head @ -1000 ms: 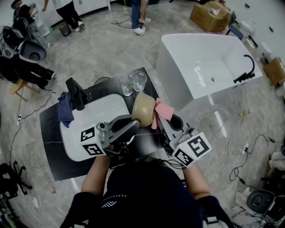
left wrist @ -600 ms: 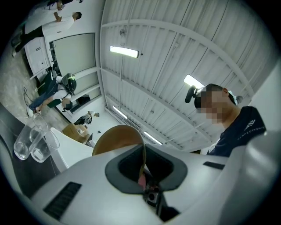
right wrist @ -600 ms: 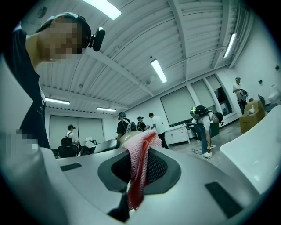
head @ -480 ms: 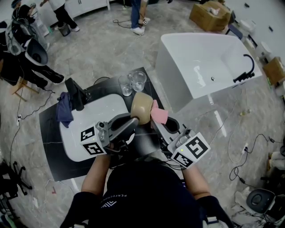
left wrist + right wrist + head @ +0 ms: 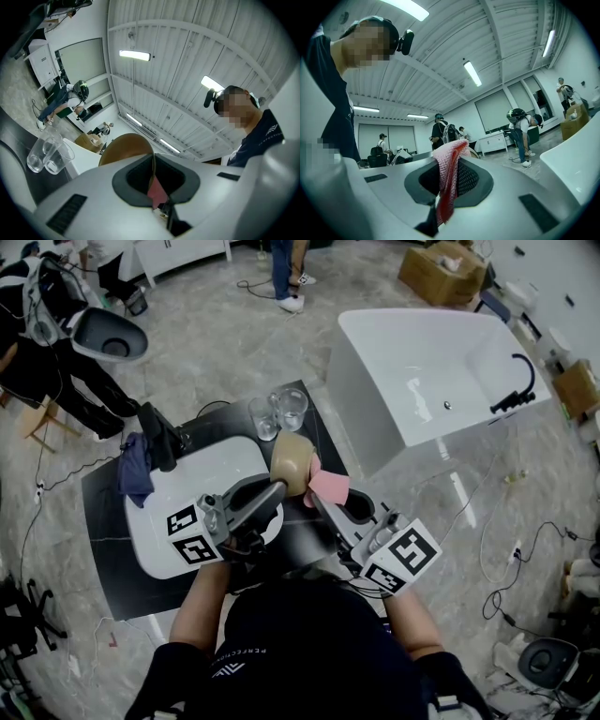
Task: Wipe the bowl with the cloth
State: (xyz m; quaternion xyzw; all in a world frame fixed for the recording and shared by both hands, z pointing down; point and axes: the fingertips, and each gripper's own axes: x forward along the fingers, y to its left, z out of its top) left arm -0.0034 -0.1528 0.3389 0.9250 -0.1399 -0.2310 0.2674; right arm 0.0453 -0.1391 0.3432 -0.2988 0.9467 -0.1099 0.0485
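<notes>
The left gripper (image 5: pixel 278 488) pinches the bowl (image 5: pixel 292 461) rim, the right gripper (image 5: pixel 317 503) the cloth (image 5: pixel 330 486).

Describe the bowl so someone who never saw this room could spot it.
Find the big white bathtub; left of it stands a black table with a white basin. Just nearer than the two clear glasses is the bowl: tan, not see-through, tipped sideways, its rim pinched by the left gripper.

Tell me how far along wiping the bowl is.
Done: the left gripper is shut on the bowl at its rim, the right gripper on the cloth, both lifted. In hand: cloth against the bowl. Left: finishing the wipe; cleanliness can't be judged.
</notes>
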